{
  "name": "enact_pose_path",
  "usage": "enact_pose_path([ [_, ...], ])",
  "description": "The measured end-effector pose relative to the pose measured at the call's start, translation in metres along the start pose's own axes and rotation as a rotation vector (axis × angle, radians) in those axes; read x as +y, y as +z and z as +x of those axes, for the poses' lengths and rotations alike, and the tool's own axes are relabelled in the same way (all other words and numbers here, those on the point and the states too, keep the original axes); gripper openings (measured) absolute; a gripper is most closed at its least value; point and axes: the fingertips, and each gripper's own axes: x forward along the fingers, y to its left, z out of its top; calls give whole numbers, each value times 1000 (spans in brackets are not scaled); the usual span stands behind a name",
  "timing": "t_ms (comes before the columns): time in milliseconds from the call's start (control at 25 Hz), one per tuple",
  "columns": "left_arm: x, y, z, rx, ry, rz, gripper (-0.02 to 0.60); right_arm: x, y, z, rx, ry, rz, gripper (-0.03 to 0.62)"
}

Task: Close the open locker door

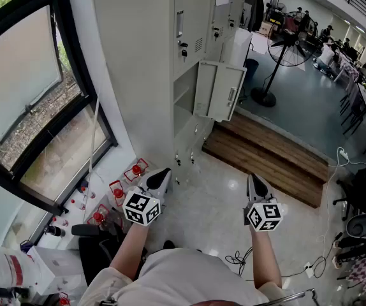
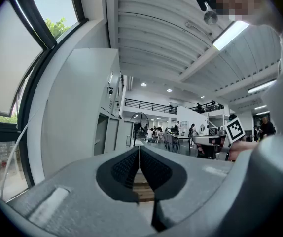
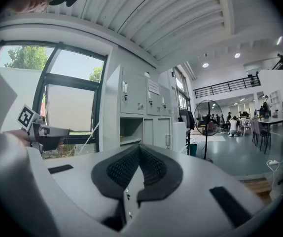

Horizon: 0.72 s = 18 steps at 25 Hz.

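Grey locker door (image 1: 220, 92) may rebound if we slam it with the left hand-held gripper (image 1: 160, 176) or right hand-held gripper (image 1: 255, 182), both closed and empty.

We see a large black-framed window (image 1: 18, 75) on the left, pale polished floor (image 1: 208, 204) near us, a brown wooden plank step (image 1: 266, 152) beyond, a black pedestal fan (image 1: 284, 40) far right.
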Motion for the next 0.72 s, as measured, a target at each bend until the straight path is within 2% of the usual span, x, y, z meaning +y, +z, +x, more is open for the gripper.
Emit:
enact_pose_path([
  [360,3,1,2,-4,6,-2,15,3,2,6,-2,23,-8,5],
  [720,-3,-1,0,2,8,-2,15,-2,3,3,-18,7,34,5],
])
